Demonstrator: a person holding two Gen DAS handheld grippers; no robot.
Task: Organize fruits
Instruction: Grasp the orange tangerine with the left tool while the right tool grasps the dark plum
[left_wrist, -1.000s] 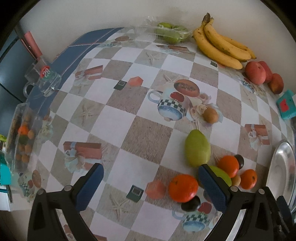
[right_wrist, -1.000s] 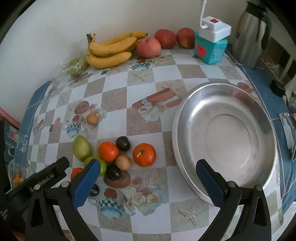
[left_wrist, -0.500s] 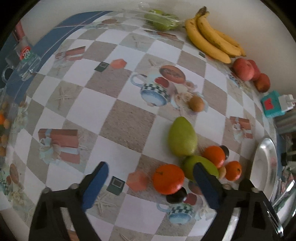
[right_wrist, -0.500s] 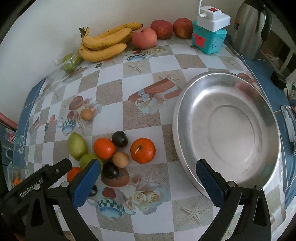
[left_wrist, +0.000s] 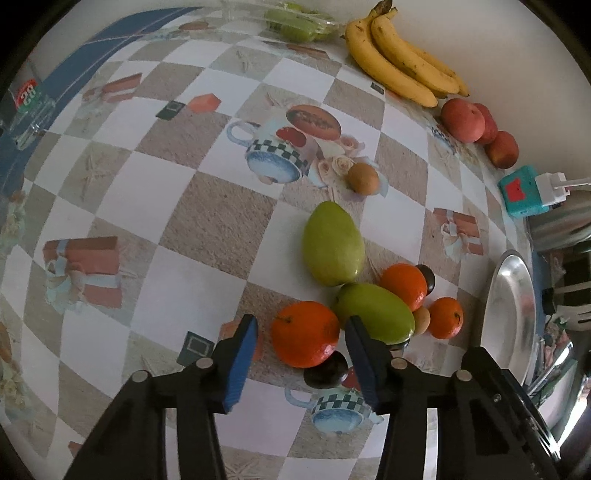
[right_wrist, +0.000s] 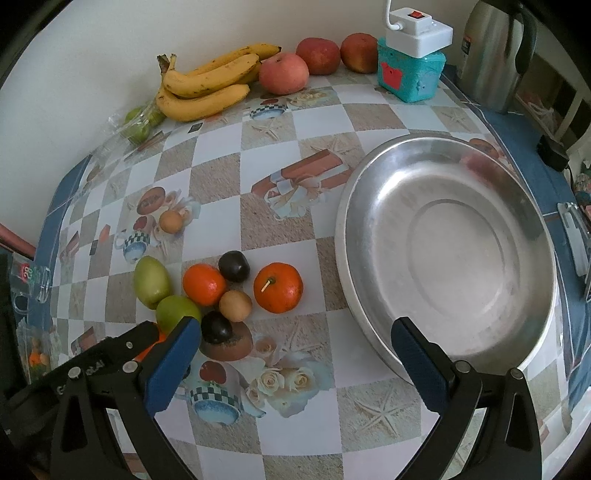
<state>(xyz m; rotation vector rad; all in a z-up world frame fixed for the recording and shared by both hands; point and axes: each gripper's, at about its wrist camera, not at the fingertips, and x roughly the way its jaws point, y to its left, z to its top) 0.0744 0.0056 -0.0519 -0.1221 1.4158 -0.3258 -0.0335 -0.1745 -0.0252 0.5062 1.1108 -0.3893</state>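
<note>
A cluster of fruit lies on the checked tablecloth. My left gripper (left_wrist: 301, 321) points down over the nearest orange (left_wrist: 304, 334). Its blue jaws are closing with the orange between them, and a thin gap still shows on each side. A dark plum (left_wrist: 325, 373) touches that orange, and two green mangoes (left_wrist: 332, 243) (left_wrist: 375, 314) and two more oranges (left_wrist: 404, 286) (left_wrist: 445, 317) lie just behind. My right gripper (right_wrist: 295, 325) hangs open and empty between the fruit cluster (right_wrist: 277, 288) and the steel plate (right_wrist: 443, 240), which holds nothing.
Bananas (right_wrist: 207, 88), three red apples (right_wrist: 284, 72) and a bag of green fruit (right_wrist: 138, 122) line the wall. A teal box with a white power strip (right_wrist: 410, 77) and a steel flask (right_wrist: 491, 55) stand at the back right. A glass mug (left_wrist: 29, 107) stands at the left edge.
The left gripper's jaws have narrowed from wide open to close around the nearest orange, and its view has tipped down toward the fruit. The right gripper has stayed put.
</note>
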